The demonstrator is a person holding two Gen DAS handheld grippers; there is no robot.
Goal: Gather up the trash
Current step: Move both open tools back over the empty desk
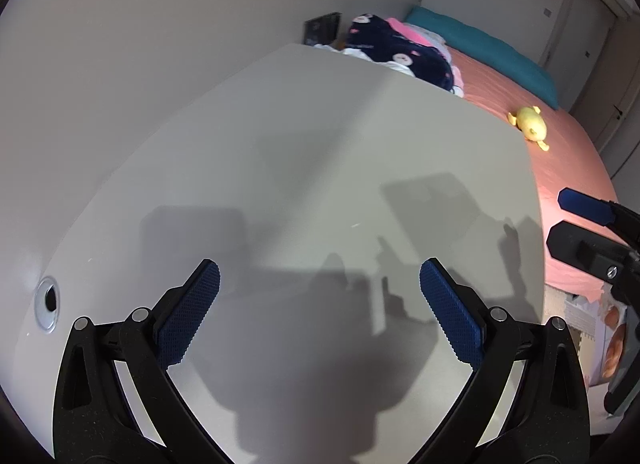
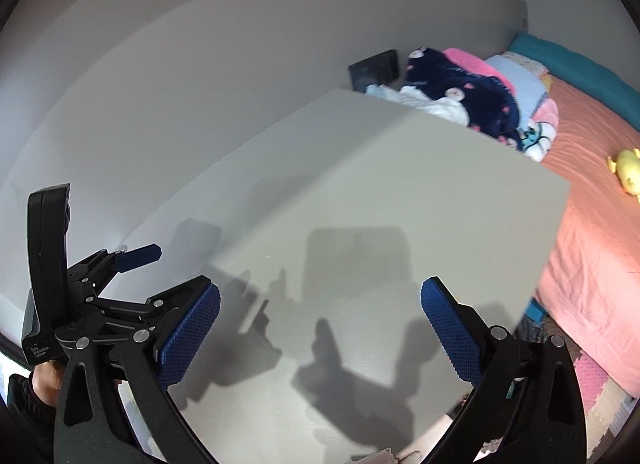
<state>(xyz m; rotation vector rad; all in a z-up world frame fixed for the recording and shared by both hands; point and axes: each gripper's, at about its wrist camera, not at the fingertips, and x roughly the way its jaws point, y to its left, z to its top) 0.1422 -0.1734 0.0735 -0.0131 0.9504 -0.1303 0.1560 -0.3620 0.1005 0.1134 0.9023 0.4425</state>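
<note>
Left claw (image 1: 320,296) wide apart above bare white desk (image 1: 280,135)
</note>
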